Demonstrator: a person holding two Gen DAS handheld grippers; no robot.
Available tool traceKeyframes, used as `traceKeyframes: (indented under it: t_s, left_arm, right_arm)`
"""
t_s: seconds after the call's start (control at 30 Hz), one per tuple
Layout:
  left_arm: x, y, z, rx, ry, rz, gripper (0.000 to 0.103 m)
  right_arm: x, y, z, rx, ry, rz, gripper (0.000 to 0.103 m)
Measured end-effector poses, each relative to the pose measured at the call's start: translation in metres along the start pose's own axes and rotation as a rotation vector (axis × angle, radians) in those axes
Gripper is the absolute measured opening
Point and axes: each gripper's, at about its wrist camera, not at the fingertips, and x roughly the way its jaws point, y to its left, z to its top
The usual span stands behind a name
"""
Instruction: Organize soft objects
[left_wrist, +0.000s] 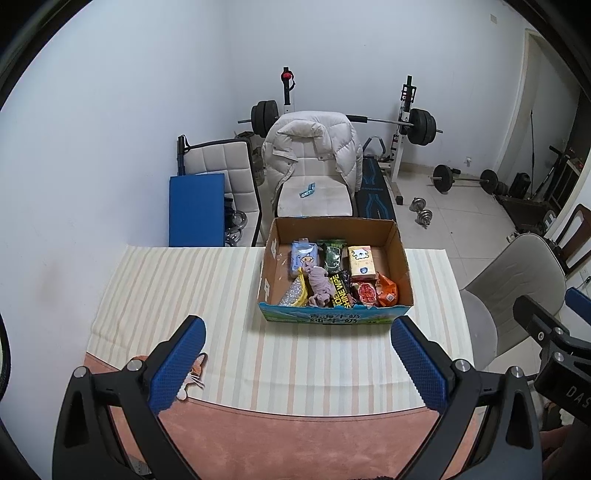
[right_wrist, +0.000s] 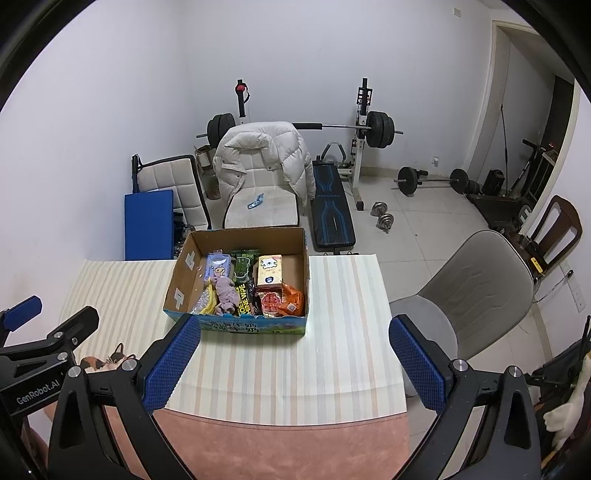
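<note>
Here the cardboard box (left_wrist: 334, 266) of soft packets sits on the striped bench (left_wrist: 184, 295), ahead of both tongs; left tongs (left_wrist: 295, 363) gape wide, empty. Right tongs (right_wrist: 293, 363) likewise spread wide; a cat toy (left_wrist: 192, 373) lies beside the left tongs' fingertip.

We note the cardboard box (left_wrist: 400, 254) at the table's far edge, packed with soft packets; a cat plush (left_wrist: 192, 373) lies near the front-left corner.

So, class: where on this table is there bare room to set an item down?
The striped cloth left of the cardboard box and the strip in front of it are free. The box is crowded, except its left side. A cat toy sits near the left gripper.
</note>
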Motion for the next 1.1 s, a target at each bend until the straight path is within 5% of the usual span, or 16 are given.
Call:
traceKeyframes:
  t_s: [1.1]
  left_arm:
    - [-0.0056,0.0009,0.0062,-0.002,-0.013,0.008,0.103]
  right_arm:
    - [-0.0057,-0.0067,0.0097,-0.033,-0.015,0.000,0.103]
